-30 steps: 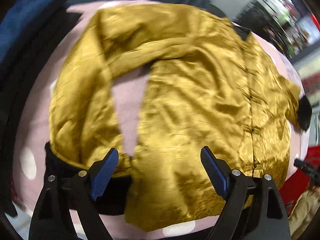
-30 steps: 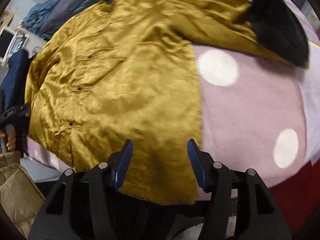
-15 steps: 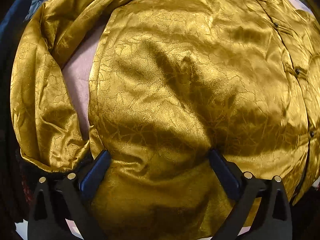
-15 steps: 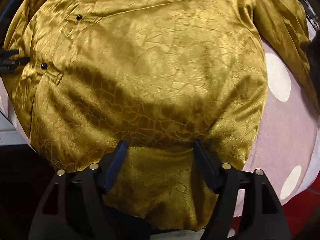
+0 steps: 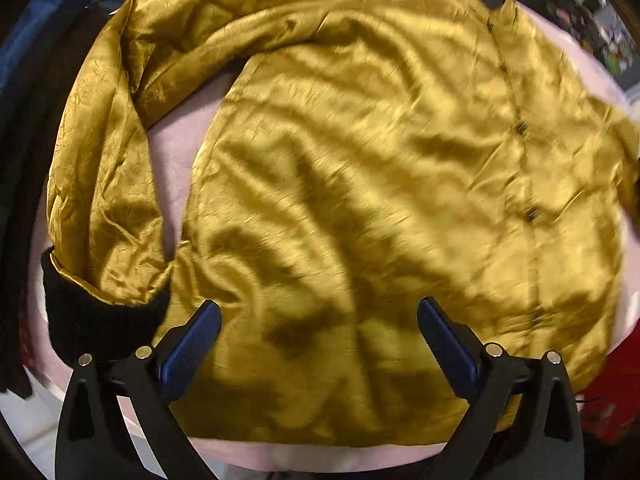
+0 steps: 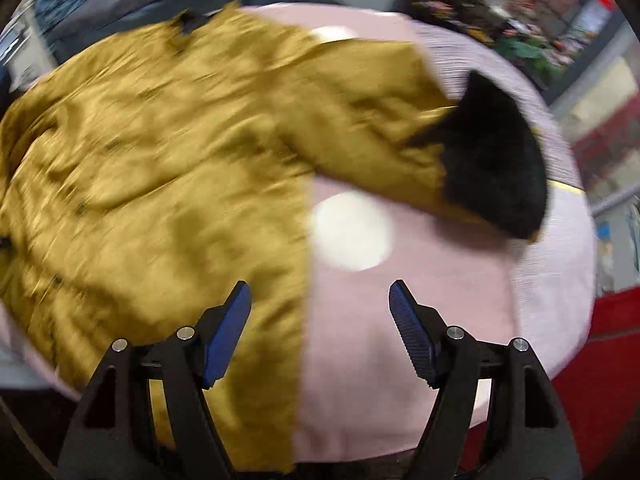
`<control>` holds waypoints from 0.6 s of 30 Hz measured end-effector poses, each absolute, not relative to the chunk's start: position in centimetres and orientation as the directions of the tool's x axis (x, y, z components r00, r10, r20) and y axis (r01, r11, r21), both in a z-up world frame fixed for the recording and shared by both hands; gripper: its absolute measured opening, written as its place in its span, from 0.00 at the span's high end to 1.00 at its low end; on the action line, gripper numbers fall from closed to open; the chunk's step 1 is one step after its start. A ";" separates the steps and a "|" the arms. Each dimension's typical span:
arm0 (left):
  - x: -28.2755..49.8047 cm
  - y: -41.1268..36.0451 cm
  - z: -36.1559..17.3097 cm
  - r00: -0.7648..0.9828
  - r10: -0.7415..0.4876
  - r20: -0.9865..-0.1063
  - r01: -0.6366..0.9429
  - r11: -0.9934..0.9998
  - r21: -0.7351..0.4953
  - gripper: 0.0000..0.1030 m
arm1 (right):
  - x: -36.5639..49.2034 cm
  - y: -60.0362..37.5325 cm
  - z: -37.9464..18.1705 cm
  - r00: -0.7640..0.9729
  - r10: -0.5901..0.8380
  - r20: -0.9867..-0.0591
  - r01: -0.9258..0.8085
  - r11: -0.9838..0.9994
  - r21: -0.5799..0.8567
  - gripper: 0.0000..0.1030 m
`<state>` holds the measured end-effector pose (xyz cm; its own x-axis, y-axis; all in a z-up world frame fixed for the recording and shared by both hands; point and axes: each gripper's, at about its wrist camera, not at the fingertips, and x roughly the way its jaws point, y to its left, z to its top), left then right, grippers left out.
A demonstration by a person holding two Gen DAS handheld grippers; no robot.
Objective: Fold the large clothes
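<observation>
A large gold satin jacket (image 5: 360,168) lies spread front-up on a pink surface (image 5: 176,148), with a row of dark buttons (image 5: 520,128) down its front. Its left sleeve curves down to a black furry cuff (image 5: 92,312). In the right wrist view the jacket (image 6: 152,168) fills the left half, and its other sleeve ends in a black furry cuff (image 6: 496,160). My left gripper (image 5: 318,320) is open and empty above the jacket's lower hem. My right gripper (image 6: 320,300) is open and empty over the jacket's side edge and the pink surface.
The pink surface (image 6: 400,340) has white dots (image 6: 352,232) and a rounded edge. Red floor or fabric (image 6: 600,360) lies beyond it at the right. Dark blue and black cloth (image 5: 36,80) lies along the left. Cluttered shelves (image 6: 520,8) stand at the back right.
Both grippers have pulled back from close over the jacket, so more of it shows. The right gripper has swung right, over the jacket's side edge and the pink surface.
</observation>
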<state>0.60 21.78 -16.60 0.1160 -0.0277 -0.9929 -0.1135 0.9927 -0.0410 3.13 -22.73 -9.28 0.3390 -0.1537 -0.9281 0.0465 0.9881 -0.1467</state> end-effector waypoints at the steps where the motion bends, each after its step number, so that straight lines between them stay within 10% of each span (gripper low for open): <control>1: 0.8 21.5 -16.0 0.124 -0.042 -0.991 -0.118 0.991 -0.056 0.06 | 3.7 -24.0 -9.1 0.345 -0.196 -0.918 0.081 0.981 -0.179 0.31; 15: -0.5 14.3 -13.0 0.133 -0.059 -0.989 -0.051 0.997 -0.066 0.06 | 10.1 -28.2 -13.3 0.366 -0.515 -0.775 -0.033 0.826 -0.563 0.31; 18: -1.1 13.8 -13.4 0.120 -0.046 -0.992 -0.051 0.997 -0.052 0.06 | 10.4 -29.8 -12.5 0.375 -0.458 -0.806 -0.007 0.868 -0.496 0.58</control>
<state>-1.07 13.82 -13.40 0.1196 -0.0456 -0.9918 -0.0506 0.9974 -0.0520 10.38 -29.84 -12.52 0.3748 -0.4580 -0.8061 -0.0067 0.8681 -0.4963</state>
